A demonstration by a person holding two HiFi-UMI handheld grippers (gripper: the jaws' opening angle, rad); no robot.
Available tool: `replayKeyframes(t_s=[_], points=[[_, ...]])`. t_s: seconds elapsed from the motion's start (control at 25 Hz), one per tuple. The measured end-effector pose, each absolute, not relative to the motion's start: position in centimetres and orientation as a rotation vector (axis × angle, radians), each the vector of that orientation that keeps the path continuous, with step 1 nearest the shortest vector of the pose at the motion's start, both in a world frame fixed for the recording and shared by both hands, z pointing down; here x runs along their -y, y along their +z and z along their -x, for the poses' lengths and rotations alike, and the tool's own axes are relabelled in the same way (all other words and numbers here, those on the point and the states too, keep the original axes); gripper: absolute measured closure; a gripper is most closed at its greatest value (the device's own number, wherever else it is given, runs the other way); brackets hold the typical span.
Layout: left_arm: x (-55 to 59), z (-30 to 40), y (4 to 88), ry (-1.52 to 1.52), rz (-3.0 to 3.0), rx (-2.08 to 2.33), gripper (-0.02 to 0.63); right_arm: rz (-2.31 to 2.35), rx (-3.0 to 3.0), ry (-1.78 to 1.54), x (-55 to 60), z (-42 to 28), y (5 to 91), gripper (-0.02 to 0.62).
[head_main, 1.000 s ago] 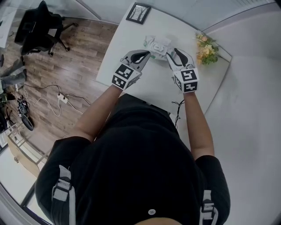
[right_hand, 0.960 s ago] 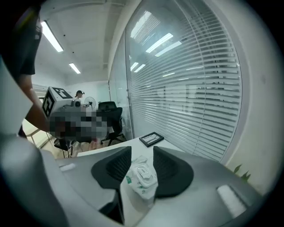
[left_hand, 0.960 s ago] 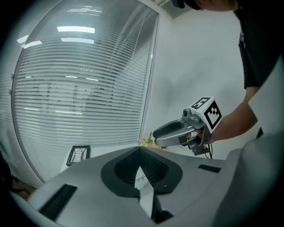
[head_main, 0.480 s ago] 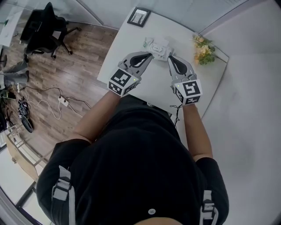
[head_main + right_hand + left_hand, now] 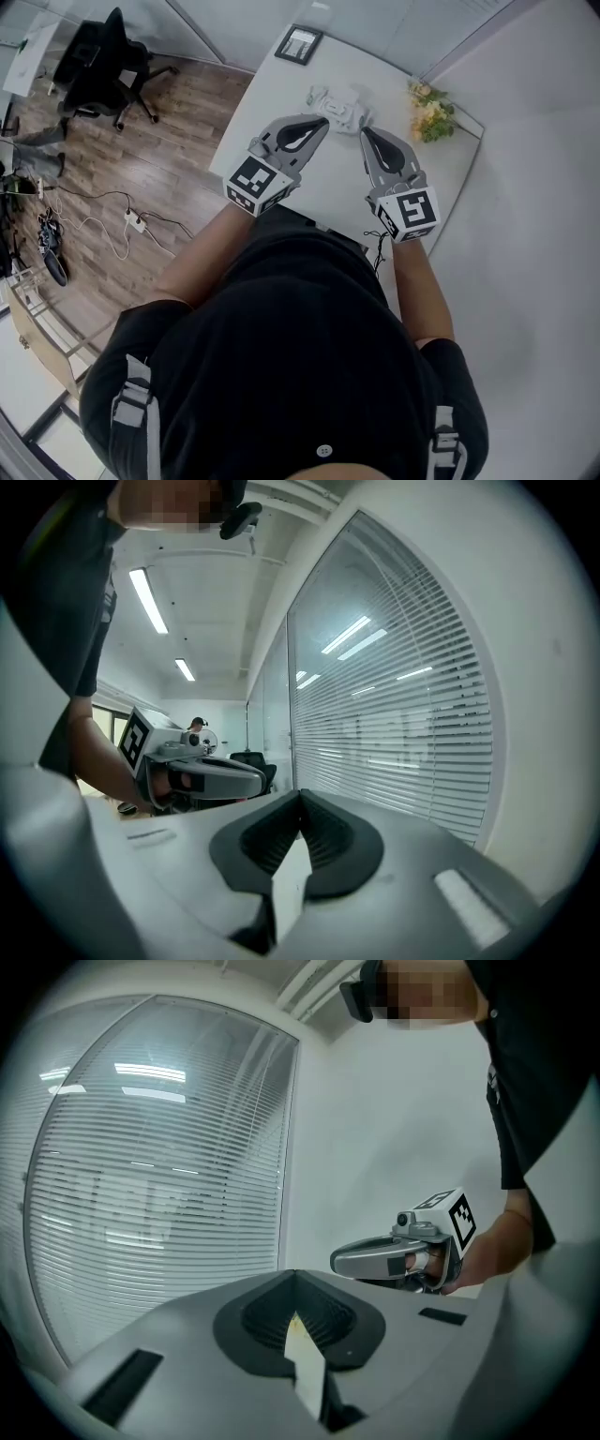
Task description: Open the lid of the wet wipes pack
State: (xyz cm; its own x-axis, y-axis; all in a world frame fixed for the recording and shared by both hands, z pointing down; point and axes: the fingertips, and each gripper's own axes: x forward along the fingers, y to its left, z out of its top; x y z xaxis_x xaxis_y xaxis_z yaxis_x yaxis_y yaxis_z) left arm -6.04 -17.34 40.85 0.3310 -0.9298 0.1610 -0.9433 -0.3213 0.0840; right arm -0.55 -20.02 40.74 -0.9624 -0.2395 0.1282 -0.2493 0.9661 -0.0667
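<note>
Far left of the desk (image 5: 330, 183), an office chair (image 5: 94, 61) stands on the wood floor, and a picture frame (image 5: 300, 43) lies at the desk's far edge. Next comes the left claw (image 5: 325, 120), jaws pressed together with nothing between them. It is held level above the desk, and its own view shows only window blinds (image 5: 159, 1194) ahead, so it is clear of the pack. The wet wipes pack (image 5: 337, 101) lies on the desk just beyond both tips, between frame and flowers. Its lid is too small to tell whether it stands open or shut. The right claw (image 5: 364, 131) is raised beside its partner. Its jaws have just been closing and now meet on nothing. A bunch of flowers (image 5: 427, 111) sits at the right end of the desk.

As I read it, neither claw is working the pack, so this is a pause off the pack and not the lifting of the lid itself. If the lid is shut, the next move calls for both claws to come down: the left to pin the soft pack flat, the right to part its jaws and catch the lid's front lip from below.
</note>
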Motion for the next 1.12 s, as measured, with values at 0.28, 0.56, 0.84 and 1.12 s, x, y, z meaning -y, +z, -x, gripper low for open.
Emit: replayKeyframes(t_s=[0.28, 0.56, 0.84, 1.12], points=[[16.2, 4.8, 38.2, 0.090, -2.478, 1.745, 0.601, -0.366, 3.051, 0.073, 18.7, -0.6, 37.7, 0.584], [16.0, 4.2, 36.3, 0.054, -2.516, 1.753, 0.601, -0.368, 3.073, 0.026, 17.9, -1.2, 36.0, 0.584], [16.0, 4.2, 35.2, 0.055, -2.544, 1.757, 0.601, -0.367, 3.087, 0.012, 17.8, -1.3, 35.0, 0.584], [15.9, 4.2, 35.1, 0.057, -2.549, 1.749, 0.601, -0.350, 3.090, -0.013, 17.5, -1.1, 34.7, 0.584]])
